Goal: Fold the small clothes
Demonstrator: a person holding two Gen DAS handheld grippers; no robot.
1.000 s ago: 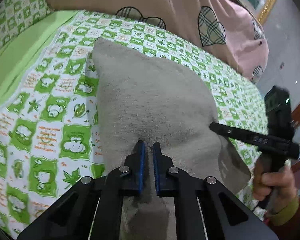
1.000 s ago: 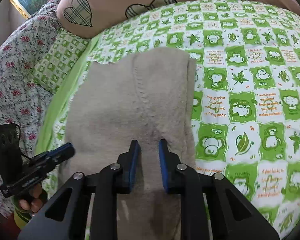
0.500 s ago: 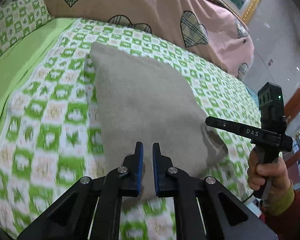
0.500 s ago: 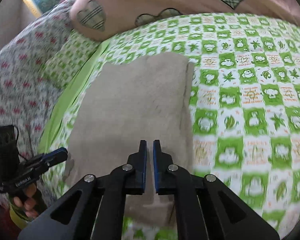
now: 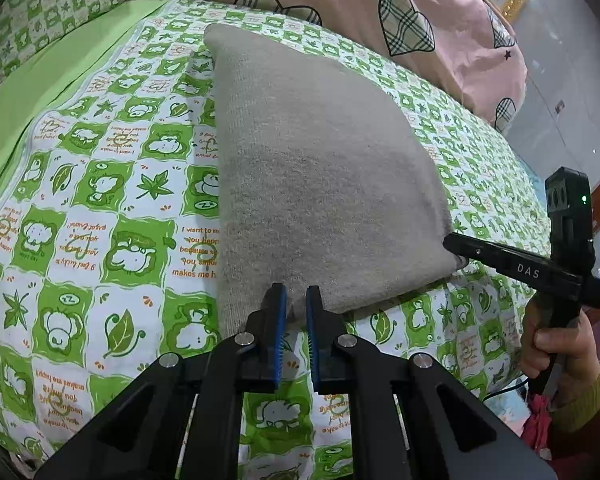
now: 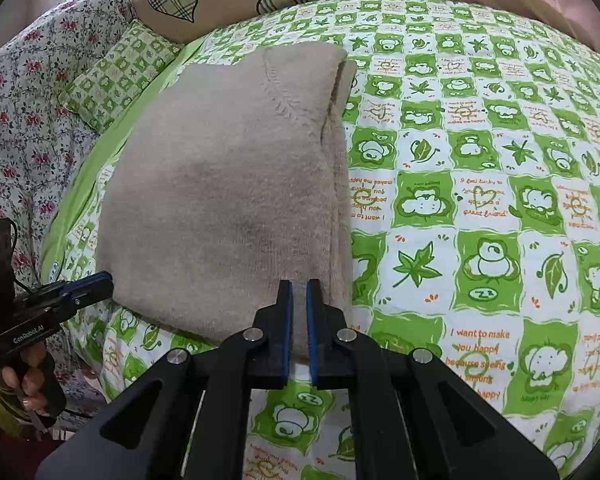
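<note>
A beige knitted garment lies folded flat on the green-and-white patterned bedspread; it also shows in the right wrist view. My left gripper is shut on the garment's near edge, by its left corner. My right gripper is shut on the near edge by the right corner. Each gripper shows in the other's view: the right one at the garment's right corner, the left one at its left corner.
A pink quilt with checked hearts lies bunched at the far side. A green checked pillow and a floral cover lie to the left. The bed's near edge is just below the garment.
Both grippers have pulled back toward the near edge of the bed, and the garment's near edge has come with them. The right gripper's jaws closed from about a second ago.
</note>
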